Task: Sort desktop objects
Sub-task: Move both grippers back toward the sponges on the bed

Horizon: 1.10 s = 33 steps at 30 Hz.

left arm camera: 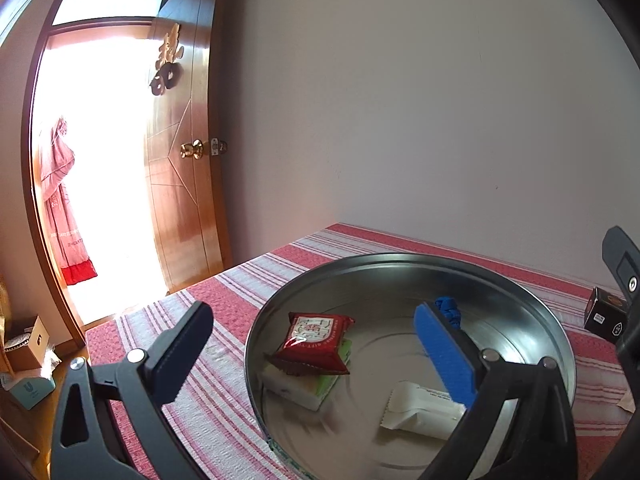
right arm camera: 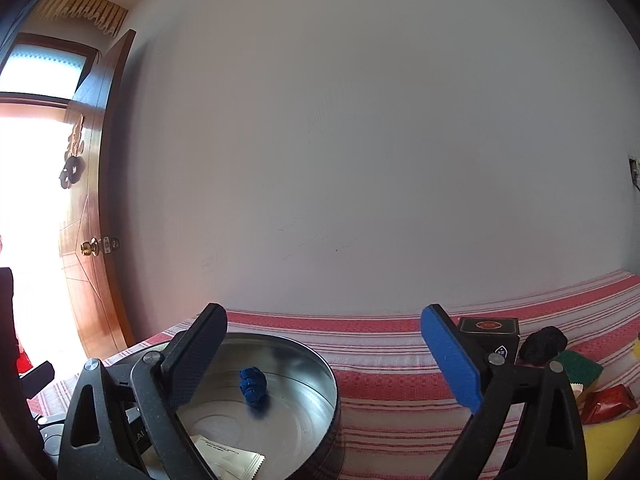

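I hold the left gripper (left arm camera: 316, 356) low over the near-left edge of the tin (left arm camera: 256, 332), fingers spread wide and gripping nothing, one finger outside the rim, the other above the tin's floor. Inside the tin lie a red packet (left arm camera: 316, 340) on top of a white-green pack (left arm camera: 308, 388) at its left side, a white sachet (left arm camera: 420, 408) nearer me, and a blue ball (left arm camera: 448, 308) toward the far side. My right gripper (right arm camera: 326, 356) hangs level to the right of the tin, also spread wide and empty, pointing at the wall (right arm camera: 360, 140). Right of the tin on the striped cloth (right arm camera: 384, 396) stand a black box (right arm camera: 490, 330), a black lump (right arm camera: 544, 344), a green sponge (right arm camera: 580, 366) and another red packet (right arm camera: 608, 400).
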### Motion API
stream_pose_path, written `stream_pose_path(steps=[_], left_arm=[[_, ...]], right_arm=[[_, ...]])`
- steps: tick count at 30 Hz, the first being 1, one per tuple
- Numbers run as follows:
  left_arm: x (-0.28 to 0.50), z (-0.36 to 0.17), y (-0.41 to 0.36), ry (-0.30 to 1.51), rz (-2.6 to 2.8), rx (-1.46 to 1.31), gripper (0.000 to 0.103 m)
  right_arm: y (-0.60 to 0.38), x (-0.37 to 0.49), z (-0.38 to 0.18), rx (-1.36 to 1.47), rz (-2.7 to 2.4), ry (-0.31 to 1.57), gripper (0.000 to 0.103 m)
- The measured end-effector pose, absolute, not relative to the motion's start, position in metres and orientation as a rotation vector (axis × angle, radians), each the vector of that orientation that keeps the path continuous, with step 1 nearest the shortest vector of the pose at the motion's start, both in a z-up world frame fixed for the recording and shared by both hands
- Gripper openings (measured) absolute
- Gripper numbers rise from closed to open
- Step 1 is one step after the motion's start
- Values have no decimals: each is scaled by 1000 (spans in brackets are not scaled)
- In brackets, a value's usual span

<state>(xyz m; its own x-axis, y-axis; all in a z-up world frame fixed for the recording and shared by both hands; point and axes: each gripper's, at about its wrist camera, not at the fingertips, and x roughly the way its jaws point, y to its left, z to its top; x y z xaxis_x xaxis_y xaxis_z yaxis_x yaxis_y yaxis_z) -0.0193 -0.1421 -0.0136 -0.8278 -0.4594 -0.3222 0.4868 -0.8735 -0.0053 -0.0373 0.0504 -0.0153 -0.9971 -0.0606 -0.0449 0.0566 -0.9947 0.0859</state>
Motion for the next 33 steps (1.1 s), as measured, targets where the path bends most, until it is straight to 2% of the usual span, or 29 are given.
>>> stream_pose_path(steps=[9, 14, 17, 26, 33], left_arm=[[-12, -15, -133, 127, -2631, 423, 102], [-7, -15, -118, 109, -2658, 417, 102], [-6, -14, -107, 92, -2674, 417, 102], [-2, -12, -83, 74, -2728, 431, 102], [4, -12, -60, 46, -2794, 436, 102]], right_arm=[[81, -23, -16, 79, -3096, -286, 100], [96, 2, -15, -29, -3147, -309, 100], [109, 16, -17, -95, -3156, -397, 100], [134, 41, -15, -135, -3178, -504, 100], [177, 70, -19, -165, -3191, -681, 100]])
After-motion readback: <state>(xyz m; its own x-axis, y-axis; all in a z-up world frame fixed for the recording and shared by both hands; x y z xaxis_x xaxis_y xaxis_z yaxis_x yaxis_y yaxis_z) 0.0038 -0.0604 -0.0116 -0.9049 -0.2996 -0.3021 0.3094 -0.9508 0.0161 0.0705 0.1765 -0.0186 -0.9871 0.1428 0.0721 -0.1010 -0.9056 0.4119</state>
